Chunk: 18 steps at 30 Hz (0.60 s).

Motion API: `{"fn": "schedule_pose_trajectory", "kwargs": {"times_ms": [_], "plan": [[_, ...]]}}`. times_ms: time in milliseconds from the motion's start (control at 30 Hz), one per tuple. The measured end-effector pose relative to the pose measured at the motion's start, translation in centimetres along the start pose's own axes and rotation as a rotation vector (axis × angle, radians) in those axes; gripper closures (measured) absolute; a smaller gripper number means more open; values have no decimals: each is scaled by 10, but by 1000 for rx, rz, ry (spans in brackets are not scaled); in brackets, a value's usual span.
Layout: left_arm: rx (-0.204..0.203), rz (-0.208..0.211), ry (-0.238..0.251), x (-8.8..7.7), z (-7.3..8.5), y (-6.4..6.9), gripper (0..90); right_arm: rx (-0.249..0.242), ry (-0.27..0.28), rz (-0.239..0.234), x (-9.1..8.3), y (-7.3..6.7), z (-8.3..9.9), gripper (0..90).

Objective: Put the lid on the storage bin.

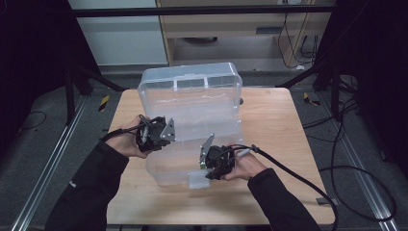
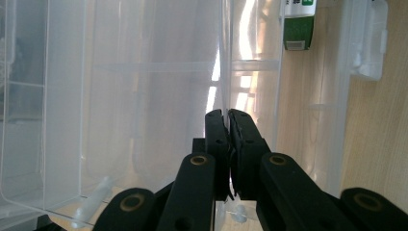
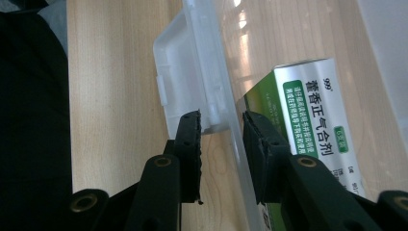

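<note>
A clear plastic storage box (image 1: pixel 166 168) stands on the wooden table (image 1: pixel 279 139) with its lid (image 1: pixel 190 89) raised at the back. My left gripper (image 1: pixel 169 138) is at the box's left side, and in the left gripper view (image 2: pixel 226 115) its jaws are shut on a thin clear wall (image 2: pixel 223 72). My right gripper (image 1: pixel 208 172) is at the front of the box. In the right gripper view (image 3: pixel 221 120) its jaws straddle the front wall (image 3: pixel 235 159) beside the latch (image 3: pixel 192 72) and press on it. A green and white medicine carton (image 3: pixel 308 125) lies inside the box.
Bare table runs to the right of the box and in front of it. A cable (image 1: pixel 298 178) trails from the right gripper over the table's right front corner. Dark stand legs (image 1: pixel 317 72) and floor cables surround the table.
</note>
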State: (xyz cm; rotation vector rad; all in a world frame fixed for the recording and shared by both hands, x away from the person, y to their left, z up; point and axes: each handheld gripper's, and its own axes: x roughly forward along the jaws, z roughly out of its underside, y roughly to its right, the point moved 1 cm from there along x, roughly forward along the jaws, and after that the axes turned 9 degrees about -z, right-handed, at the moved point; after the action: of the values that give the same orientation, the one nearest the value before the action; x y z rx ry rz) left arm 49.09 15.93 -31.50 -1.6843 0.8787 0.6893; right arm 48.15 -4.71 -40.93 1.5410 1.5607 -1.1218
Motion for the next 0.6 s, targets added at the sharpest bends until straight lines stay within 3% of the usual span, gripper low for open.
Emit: {"fn": "schedule_pose_trajectory", "kwargs": {"times_ms": [267,433,600], "plan": [[-7,24,13,1,1,6,863,15,54,30,-1,-3,4,683],[-8,28,11,1,1,9,861,16,82,73,-3,-8,7,686],[-9,32,12,2,2,12,859,10,153,76,-16,-13,8,679]]}}
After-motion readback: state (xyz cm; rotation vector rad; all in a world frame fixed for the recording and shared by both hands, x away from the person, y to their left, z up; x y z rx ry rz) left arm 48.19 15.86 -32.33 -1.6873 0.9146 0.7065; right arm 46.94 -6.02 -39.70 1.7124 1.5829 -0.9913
